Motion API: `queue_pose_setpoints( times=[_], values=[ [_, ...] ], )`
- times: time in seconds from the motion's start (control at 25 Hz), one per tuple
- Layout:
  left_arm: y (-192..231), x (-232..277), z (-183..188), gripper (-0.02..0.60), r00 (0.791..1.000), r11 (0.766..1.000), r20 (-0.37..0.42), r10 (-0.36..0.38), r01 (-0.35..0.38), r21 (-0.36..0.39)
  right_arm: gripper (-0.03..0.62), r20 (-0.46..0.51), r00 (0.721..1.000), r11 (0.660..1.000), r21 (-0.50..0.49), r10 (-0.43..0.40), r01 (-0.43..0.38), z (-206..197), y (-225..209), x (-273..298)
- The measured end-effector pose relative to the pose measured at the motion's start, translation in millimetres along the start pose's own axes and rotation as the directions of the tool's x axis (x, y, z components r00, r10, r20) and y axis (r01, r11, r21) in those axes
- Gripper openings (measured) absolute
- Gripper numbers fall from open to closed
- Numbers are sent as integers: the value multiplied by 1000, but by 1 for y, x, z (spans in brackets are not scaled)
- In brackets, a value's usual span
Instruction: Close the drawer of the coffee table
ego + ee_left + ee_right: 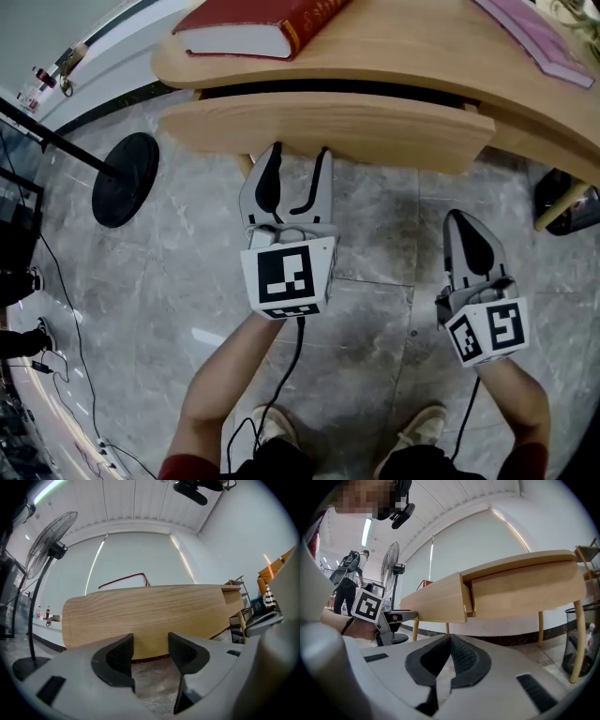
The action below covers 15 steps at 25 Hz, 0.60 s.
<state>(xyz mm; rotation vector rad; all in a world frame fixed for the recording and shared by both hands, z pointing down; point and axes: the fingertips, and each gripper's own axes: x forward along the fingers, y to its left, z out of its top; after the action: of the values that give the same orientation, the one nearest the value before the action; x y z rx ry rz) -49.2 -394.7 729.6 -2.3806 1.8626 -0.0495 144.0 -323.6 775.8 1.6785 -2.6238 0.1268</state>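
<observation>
Drawer (328,129) juts out, upper centre. Left gripper (298,159) jaws apart, tips near its front edge. Right gripper (464,225) jaws together, lower right, above floor (375,234).

Bench (412,56): pale honey-coloured wood. Drawer (328,129): the same pale wood, with fine horizontal grain across its front. Large book (248,23): deep red cover, gold lettering on the spine, white page edges. Thin book (539,36): pink. Floor (375,225): grey marble-pattern tiles with lighter veining and thin dark joints. Fan base (125,178): matt black. Left gripper (299,155) and right gripper (457,225): light grey shells; fingers (269,183) lined in black, with a fine dimpled texture on the pads. Marker cube (286,274) on each gripper: white faces bearing black square patterns. Cable (298,352): black. Sleeve (192,466): dark red.
</observation>
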Motion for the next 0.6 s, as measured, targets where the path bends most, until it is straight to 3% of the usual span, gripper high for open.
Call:
queue_pose_setpoints(
  times=[0.28,0.6],
  values=[
    [2,20,-3,224,1000,1000,-16,3,-3,1,-5,-17,999,999,8,40,-40,-12,5,4],
    [5,44,-6,224,999,1000,-38,-5,5,3,-5,-22,999,999,-15,30,-30,-18,0,9]
  ],
)
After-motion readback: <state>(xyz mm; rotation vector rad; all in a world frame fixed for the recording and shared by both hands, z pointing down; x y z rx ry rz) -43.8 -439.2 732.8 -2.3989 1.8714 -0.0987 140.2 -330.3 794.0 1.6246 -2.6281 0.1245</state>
